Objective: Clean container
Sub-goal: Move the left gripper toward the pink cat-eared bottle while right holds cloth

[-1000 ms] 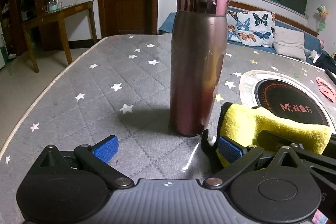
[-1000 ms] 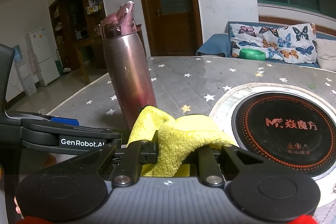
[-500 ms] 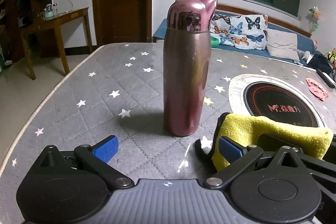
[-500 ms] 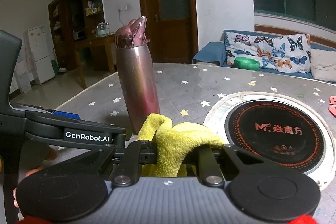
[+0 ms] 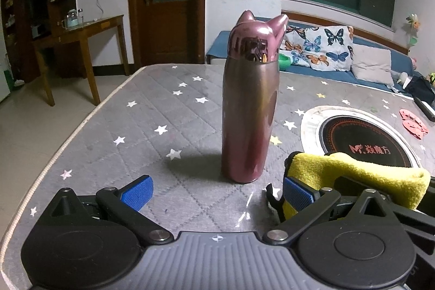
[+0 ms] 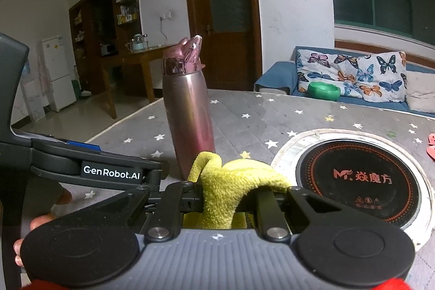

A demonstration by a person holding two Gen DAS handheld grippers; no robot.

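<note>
Flask [image 5: 249, 110] was the thing to be cleaned: a tall pink metal one with a cat-eared cap, standing upright on the grey star-printed table cover [image 5: 152, 121], its long axis vertical and its cap on top. The ears pointed up and leaned a little toward the sofa [image 6: 282, 72]. It stood near the table's middle, left of the round cooktop [image 5: 364, 137] set into the surface.

Just in front of the flask, the left gripper [image 5: 214, 190] hung low with its blue pads spread wide, holding nothing, the flask apart from both pads. The right gripper [image 6: 231, 204] was clamped on a yellow cloth [image 6: 231, 186], which bulged above its fingers close beside the flask's foot.

Whether wiping was about to start or had just ended could not be told; the scene fitted both. For any wiping to go well, I judged the tall, narrow flask would need steadying low on its body by the open gripper, since a sideways push from the cloth could tip it.
</note>
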